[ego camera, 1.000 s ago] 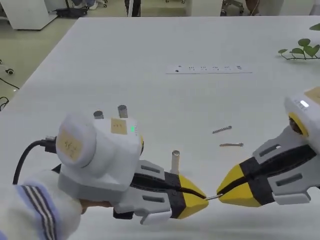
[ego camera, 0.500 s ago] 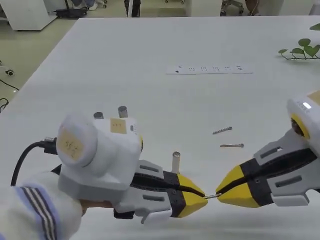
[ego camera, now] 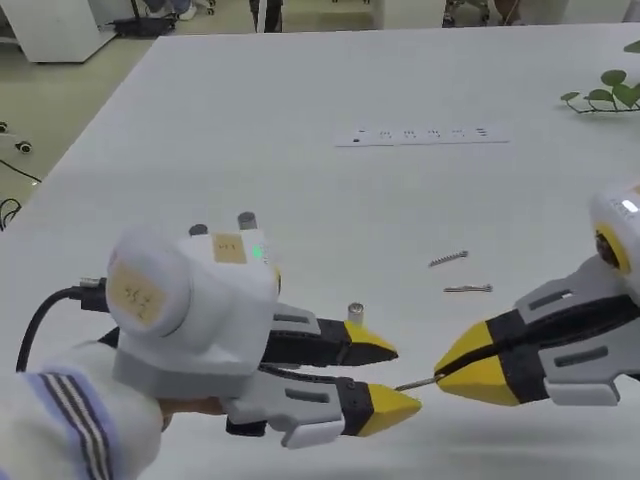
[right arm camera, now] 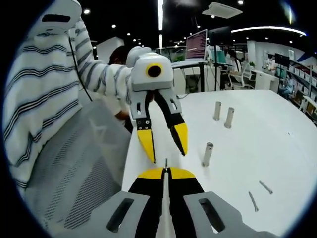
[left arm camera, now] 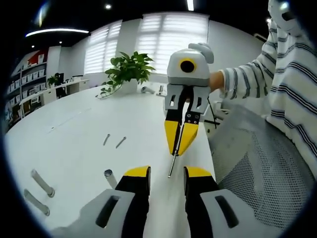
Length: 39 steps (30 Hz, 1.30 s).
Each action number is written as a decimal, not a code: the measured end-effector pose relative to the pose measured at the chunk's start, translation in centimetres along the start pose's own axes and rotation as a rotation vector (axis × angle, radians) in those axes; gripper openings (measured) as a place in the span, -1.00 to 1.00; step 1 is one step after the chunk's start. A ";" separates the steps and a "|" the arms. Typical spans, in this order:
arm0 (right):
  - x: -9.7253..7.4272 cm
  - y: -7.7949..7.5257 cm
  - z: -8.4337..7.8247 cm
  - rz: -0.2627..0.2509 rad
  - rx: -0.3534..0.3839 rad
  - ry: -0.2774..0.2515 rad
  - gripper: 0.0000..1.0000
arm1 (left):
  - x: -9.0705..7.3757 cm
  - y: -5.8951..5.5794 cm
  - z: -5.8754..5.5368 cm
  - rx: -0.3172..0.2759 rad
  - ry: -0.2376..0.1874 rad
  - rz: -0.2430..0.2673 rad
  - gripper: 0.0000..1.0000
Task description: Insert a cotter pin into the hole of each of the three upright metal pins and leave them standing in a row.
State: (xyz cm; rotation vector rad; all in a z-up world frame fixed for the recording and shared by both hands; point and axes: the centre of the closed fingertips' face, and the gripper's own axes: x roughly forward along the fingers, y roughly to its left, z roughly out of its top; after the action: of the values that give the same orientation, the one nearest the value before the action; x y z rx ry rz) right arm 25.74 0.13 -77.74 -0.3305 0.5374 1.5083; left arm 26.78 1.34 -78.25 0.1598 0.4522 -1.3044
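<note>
Right gripper (ego camera: 441,376) fingers pinch the cotter pin (ego camera: 415,382) by its end, left gripper (ego camera: 406,378) fingers are spread; it may swivel and miss the upright metal pin (ego camera: 354,312)

Leafy plant (left arm camera: 128,67) on white workbench (ego camera: 300,120), monitor (right arm camera: 196,44) beyond

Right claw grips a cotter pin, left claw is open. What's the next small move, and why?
Probably move the right claw, shut on the cotter pin, toward the nearest upright metal pin and aim the tip at its hole. The left claw is open, clear of the cotter pin, and that metal pin stands close by.
</note>
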 end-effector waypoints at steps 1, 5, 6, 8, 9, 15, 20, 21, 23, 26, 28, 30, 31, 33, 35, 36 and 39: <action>-0.1 -0.1 0.1 -0.006 0.004 -0.010 -0.93 | -0.2 0.3 0.1 0.002 -0.002 0.013 -0.45; -0.4 -0.7 0.4 -0.038 0.006 -0.060 -0.93 | -1.2 1.5 0.4 0.003 -0.019 0.070 -0.36; -0.6 -0.9 0.5 -0.051 0.010 -0.076 -0.93 | -1.4 1.8 0.4 -0.001 -0.020 0.084 -0.34; -0.8 -1.5 0.6 -0.071 0.023 -0.103 -0.94 | -1.8 2.7 0.3 -0.002 -0.023 0.121 -0.30; -0.9 -1.7 0.7 -0.083 0.026 -0.116 -0.94 | -1.9 3.2 0.2 0.000 -0.021 0.140 -0.29; -1.4 -4.1 1.3 -0.164 0.086 -0.214 -0.94 | -2.3 5.8 -0.6 -0.021 -0.015 0.237 -0.26; -1.3 -5.2 1.2 -0.196 0.106 -0.246 -0.94 | -1.8 6.7 -1.8 -0.035 0.018 0.262 -0.29; -1.3 -5.4 1.1 -0.203 0.113 -0.252 -0.94 | -1.6 6.9 -2.1 -0.040 0.020 0.272 -0.29; -1.1 -5.7 1.1 -0.211 0.121 -0.266 -0.94 | -1.4 7.4 -2.4 -0.050 0.021 0.291 -0.29; -0.7 -6.0 1.0 -0.215 0.122 -0.267 -0.94 | -1.1 7.7 -2.9 -0.063 0.025 0.302 -0.30; -0.3 -6.2 0.9 -0.219 0.123 -0.268 -0.94 | -0.8 8.1 -3.2 -0.067 0.027 0.312 -0.30; 0.0 -6.4 0.8 -0.220 0.127 -0.275 -0.94 | -0.5 8.2 -3.6 -0.074 0.033 0.312 -0.32; 0.1 -6.5 0.8 -0.220 0.129 -0.275 -0.94 | -0.3 8.3 -3.7 -0.075 0.037 0.310 -0.34; 0.4 -6.7 0.7 -0.220 0.133 -0.278 -0.94 | 0.0 8.4 -4.0 -0.077 0.042 0.308 -0.39; 0.7 -6.7 0.6 -0.214 0.136 -0.280 -0.94 | 0.3 8.5 -4.2 -0.080 0.048 0.309 -0.40; 0.9 -6.7 0.6 -0.212 0.138 -0.279 -0.94 | 0.6 8.5 -4.3 -0.084 0.048 0.305 -0.41; 1.3 -6.8 0.3 -0.207 0.146 -0.276 -0.94 | 1.0 8.5 -4.4 -0.082 0.048 0.303 -0.45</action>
State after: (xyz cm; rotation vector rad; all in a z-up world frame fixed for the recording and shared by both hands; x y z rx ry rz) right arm 32.45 1.02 -79.01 -0.0597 0.3780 1.2800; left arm 34.05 4.30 -83.82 0.1836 0.5006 -0.9853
